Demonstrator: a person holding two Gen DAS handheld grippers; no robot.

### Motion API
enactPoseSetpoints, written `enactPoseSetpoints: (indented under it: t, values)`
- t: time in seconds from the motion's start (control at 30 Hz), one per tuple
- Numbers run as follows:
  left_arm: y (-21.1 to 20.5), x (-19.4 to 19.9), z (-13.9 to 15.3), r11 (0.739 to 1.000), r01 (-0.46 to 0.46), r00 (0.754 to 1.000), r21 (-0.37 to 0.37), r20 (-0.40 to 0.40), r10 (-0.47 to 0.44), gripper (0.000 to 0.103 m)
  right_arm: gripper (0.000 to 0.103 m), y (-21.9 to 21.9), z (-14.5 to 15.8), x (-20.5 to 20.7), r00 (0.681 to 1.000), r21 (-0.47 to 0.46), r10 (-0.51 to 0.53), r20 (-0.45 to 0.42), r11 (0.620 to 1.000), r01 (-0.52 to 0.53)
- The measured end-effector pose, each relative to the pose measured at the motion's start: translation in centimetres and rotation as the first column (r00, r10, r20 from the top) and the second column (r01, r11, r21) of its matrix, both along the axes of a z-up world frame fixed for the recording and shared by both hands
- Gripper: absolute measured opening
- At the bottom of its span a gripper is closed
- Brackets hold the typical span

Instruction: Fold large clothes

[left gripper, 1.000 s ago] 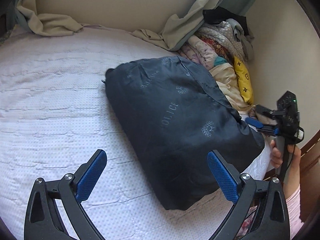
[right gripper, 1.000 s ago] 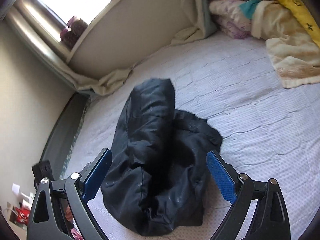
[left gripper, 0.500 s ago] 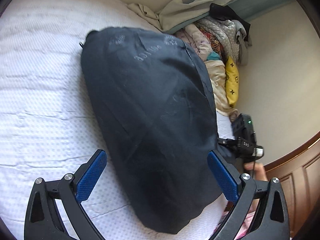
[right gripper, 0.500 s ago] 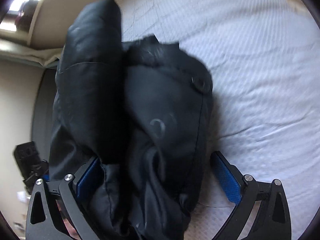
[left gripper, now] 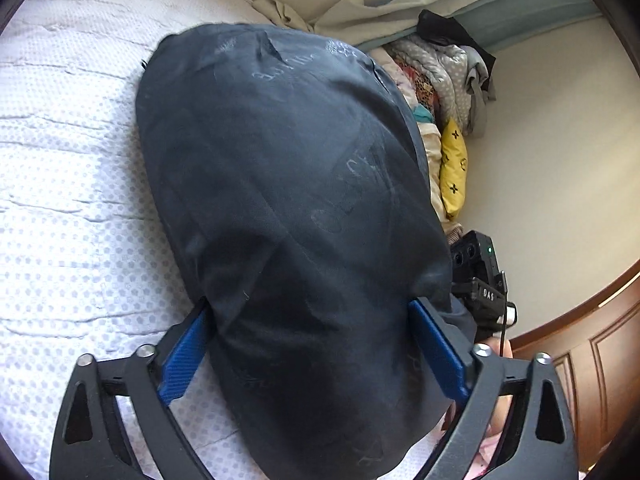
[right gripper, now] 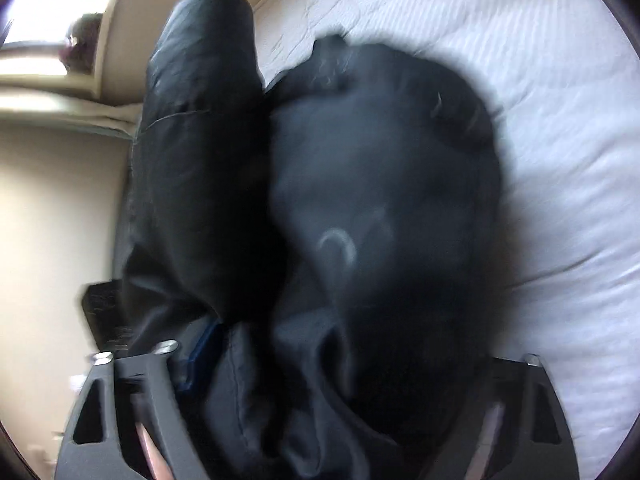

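Both grippers are pushed in around the same dark bundle, and what matters is how that bundle runs away from each of them.

From the left wrist view, the folded dark jacket (left gripper: 296, 216) lies on the white bed (left gripper: 68, 184), its long axis stretching from right between the fingers out toward the far headboard side. The left gripper (left gripper: 312, 354) is spread wide, its blue pads (left gripper: 182, 360) standing on either side of the jacket's near end; the fabric bulges over both of them, but the jaws are not squeezed in on it. Off to the right, just past the jacket's edge, the right gripper's body (left gripper: 480, 284) shows, tucked against the same near end. A heap of other clothes (left gripper: 444, 80) sits in the far right corner, apart from the jacket.

From the right wrist view, which is smeared with motion, the jacket (right gripper: 360, 208) fills the middle, a rolled or folded ridge standing up on its left and a flatter lobe on the right. The right gripper (right gripper: 320, 360) has cloth spilling between its fingers; one blue pad (right gripper: 202, 344) peeks out on the left, the other is buried. I cannot tell whether it is clamped or merely straddling.

Both sit at the near end, so my guess is the bundle gets lifted or turned over away from them along its length.
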State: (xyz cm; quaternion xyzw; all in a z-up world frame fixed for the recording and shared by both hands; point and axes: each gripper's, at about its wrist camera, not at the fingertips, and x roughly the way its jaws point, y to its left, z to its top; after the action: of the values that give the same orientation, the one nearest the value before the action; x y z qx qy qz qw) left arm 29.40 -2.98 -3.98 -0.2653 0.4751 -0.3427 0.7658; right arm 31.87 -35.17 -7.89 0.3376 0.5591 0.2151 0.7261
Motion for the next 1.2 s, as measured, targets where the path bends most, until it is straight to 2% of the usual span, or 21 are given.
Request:
enactPoseSetpoints:
  t: [0.13,0.33,0.53,0.73,0.87,1.03,1.2]
  values:
    - [0.1,-0.8,1.2,0.998,-0.018,0.998,0.067,0.060,0.014,0.083,0.074,1.1,0.4,-0.1,0.999,-0.026,0.006,0.043,1.000,-0.005]
    - [1.8,-1.9,3.4,0.989,-0.084,0.989,0.120,0.131,0.068,0.081,0.063,3.8,2.0,-0.6,0.992,-0.046,0.039,0.121,0.998,-0.033]
    - [5.3,-3.3,6.5,0.976,-0.178,0.967,0.128,0.207,0.150,0.081,0.062,7.2,4.2,-0.2,0.974,-0.034,0.087,0.208,0.996,-0.081]
    - [9.7,-4.9,8.7,0.948,-0.278,0.934,0.155,0.274,0.229,0.081,0.062,12.3,5.2,0.6,0.952,-0.004,0.133,0.276,0.990,-0.138]
    - [12.0,-5.4,7.9,0.933,-0.315,0.926,0.175,0.271,0.262,0.081,0.062,14.3,4.4,1.2,0.945,-0.014,0.167,0.282,0.985,-0.169]
    - [14.1,-5.2,4.1,0.919,-0.330,0.936,0.218,0.200,0.289,0.081,0.062,17.2,2.1,1.9,0.951,-0.069,0.203,0.235,0.979,-0.192]
    - [14.1,-5.7,3.2,0.914,-0.333,0.934,0.232,0.216,0.285,0.084,0.066,17.7,0.9,2.2,0.957,-0.107,0.202,0.206,0.977,-0.183]
